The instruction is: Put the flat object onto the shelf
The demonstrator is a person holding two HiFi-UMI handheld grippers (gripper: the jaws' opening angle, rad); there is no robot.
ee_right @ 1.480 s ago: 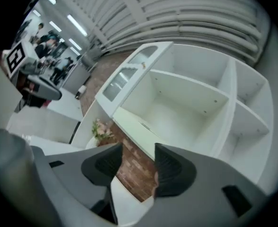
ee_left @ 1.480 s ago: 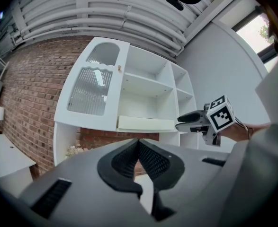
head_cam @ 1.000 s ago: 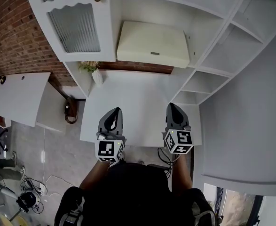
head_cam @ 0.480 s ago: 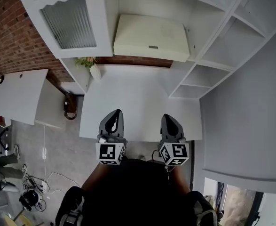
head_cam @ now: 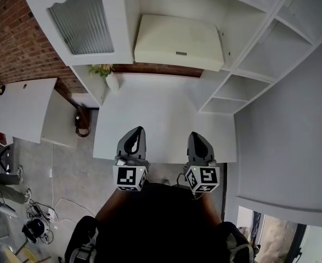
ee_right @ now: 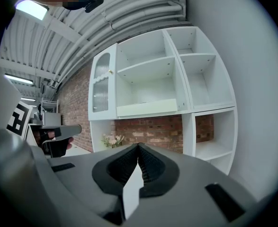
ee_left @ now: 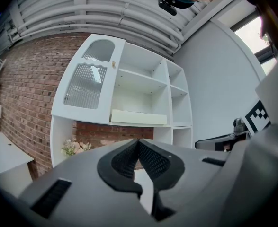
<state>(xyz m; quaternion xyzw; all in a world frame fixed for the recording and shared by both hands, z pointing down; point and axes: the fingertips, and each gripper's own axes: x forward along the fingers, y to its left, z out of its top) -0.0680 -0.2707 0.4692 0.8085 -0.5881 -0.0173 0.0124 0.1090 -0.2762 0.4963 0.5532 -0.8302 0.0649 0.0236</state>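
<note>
The flat cream object (head_cam: 178,34) lies on a shelf of the white shelf unit (head_cam: 243,64), under the top compartments; it also shows in the left gripper view (ee_left: 139,117) and the right gripper view (ee_right: 148,108). My left gripper (head_cam: 136,130) and right gripper (head_cam: 196,136) hover side by side over the front edge of the white table (head_cam: 150,108), far from the shelf. Each one's jaws meet at the tips, left gripper (ee_left: 139,141) and right gripper (ee_right: 139,145), with nothing between them.
A small vase of flowers (head_cam: 108,76) stands at the table's back left. A cabinet door with ribbed glass (head_cam: 81,23) is left of the flat object. A second white table (head_cam: 21,108) and floor cables (head_cam: 34,223) lie to the left.
The right gripper has drawn back a little toward the person's body and now sits level with the left one. The flat object stays on the shelf.
</note>
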